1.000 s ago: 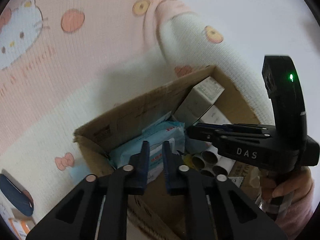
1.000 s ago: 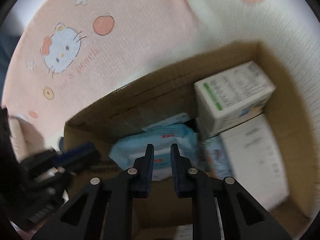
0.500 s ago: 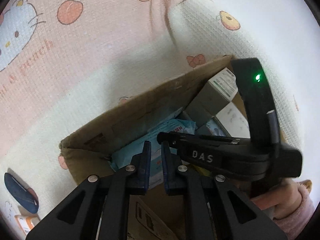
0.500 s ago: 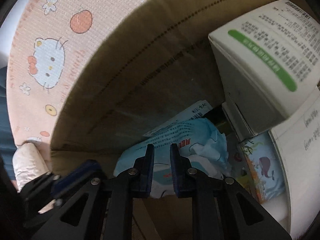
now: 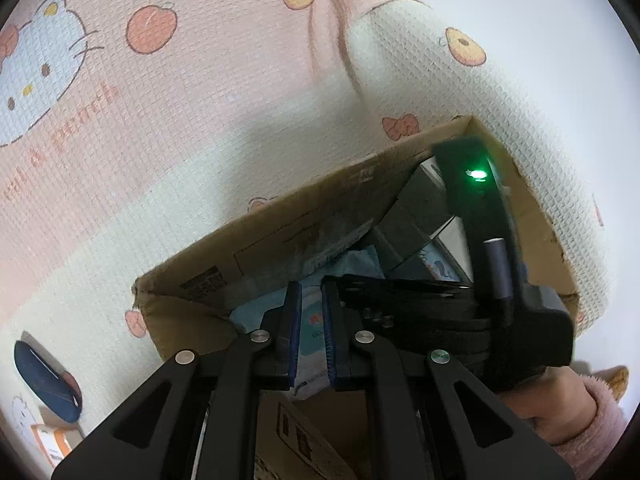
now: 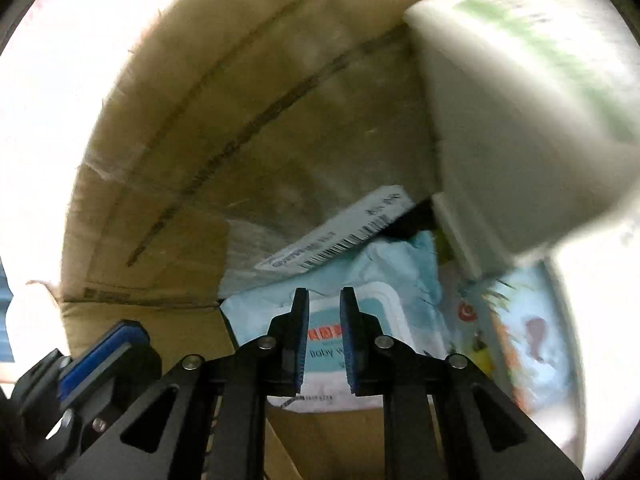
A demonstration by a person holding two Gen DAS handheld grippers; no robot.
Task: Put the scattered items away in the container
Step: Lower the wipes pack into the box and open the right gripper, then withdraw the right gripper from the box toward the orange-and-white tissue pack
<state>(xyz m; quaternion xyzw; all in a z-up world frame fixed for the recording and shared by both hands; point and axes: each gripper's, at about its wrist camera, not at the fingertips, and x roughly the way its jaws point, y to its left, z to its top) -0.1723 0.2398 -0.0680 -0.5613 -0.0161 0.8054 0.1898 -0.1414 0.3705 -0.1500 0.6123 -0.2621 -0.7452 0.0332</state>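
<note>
1. Right wrist view: the right gripper [image 6: 323, 338] is inside the cardboard box [image 6: 168, 168], and the pack of baby wipes [image 6: 360, 280] lies just under and ahead of its fingertips, on the bottom of the box
2. The pack is flat, with its long axis across the fingers, from the near box wall towards the white carton [image 6: 520, 112]
3. Both pairs of fingers stand narrow, almost closed, with nothing between the pads
4. The right gripper is nearer to the pack; the left gripper [image 5: 311, 334] is at the near edge of the box, above the same pack
5. Compared with one second ago, the right gripper is lower and deeper in the box, so the carton and walls fill its view; the left gripper is almost in the same place
</note>
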